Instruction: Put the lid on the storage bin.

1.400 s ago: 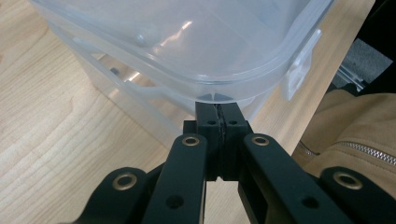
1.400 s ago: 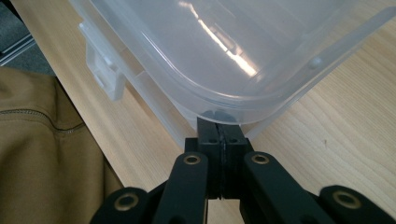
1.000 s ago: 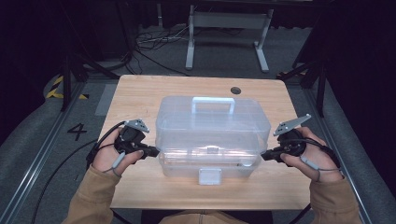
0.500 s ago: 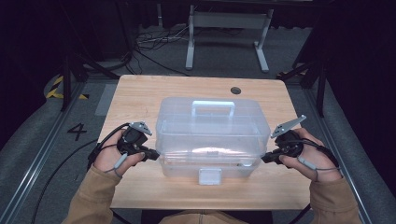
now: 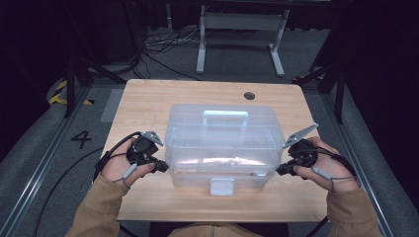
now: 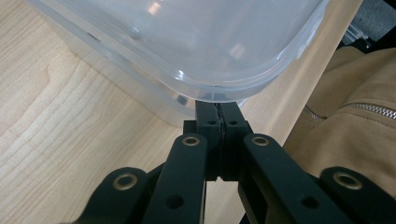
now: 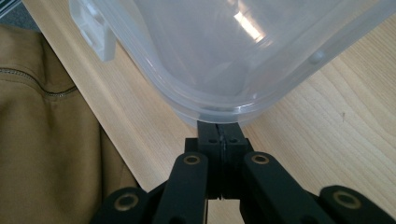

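One clear plastic storage box (image 5: 222, 143) sits in the middle of the wooden table (image 5: 148, 103), nearer the person's edge. It has one lid, one carry handle (image 5: 225, 116) on top and one white front latch (image 5: 222, 186). Two grippers are in play, one per hand. The left gripper (image 5: 162, 168) is at the box's near left corner, jaws pressed together with nothing between them, tips tucked right under the lid rim (image 6: 219, 95). The right gripper (image 5: 279, 171) is at the near right corner, jaws likewise closed flat and empty, tips under the rim (image 7: 219, 112); whether the tips touch the plastic can't be told. One round hole (image 5: 249, 95) is in the tabletop at the far side, well apart from the box. Two tan sleeves (image 5: 106, 205) come in from the bottom. One "4" (image 5: 81, 139) is marked on the floor at left.
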### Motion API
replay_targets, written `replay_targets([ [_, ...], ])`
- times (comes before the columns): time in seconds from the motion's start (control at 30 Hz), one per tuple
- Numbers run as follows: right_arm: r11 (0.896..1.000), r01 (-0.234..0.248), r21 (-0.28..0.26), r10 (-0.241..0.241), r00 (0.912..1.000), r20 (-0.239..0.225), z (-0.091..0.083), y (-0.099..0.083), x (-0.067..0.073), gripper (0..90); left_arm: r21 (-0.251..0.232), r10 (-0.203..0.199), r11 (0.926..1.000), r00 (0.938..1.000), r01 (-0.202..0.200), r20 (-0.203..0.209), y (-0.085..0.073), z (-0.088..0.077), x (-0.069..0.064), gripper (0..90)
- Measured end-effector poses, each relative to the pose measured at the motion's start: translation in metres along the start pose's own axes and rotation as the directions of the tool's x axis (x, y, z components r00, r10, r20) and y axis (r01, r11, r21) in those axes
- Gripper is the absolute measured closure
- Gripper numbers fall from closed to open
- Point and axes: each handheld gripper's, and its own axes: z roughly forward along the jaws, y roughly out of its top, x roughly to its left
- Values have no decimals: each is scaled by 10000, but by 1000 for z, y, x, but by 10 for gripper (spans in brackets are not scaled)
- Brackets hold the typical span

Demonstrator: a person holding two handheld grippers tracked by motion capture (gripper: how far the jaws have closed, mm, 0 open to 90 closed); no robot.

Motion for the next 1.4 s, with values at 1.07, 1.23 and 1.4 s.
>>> replay_targets([
  [1.07, 9960, -80, 893, 90, 9999, -108, 10, -4, -5, 897, 931, 85, 9956, 10000, -80, -46, -4, 9, 2, 898],
  [1.23, 9952, -81, 972, 98, 9998, -173, 11, -5, -5, 883, 1016, 112, 9947, 9998, -130, 183, -4, 10, 2, 892],
  [1.4, 9958, -100, 906, 115, 9998, -158, 10, -6, -6, 874, 998, 76, 9950, 9998, -95, 191, -5, 11, 3, 879],
])
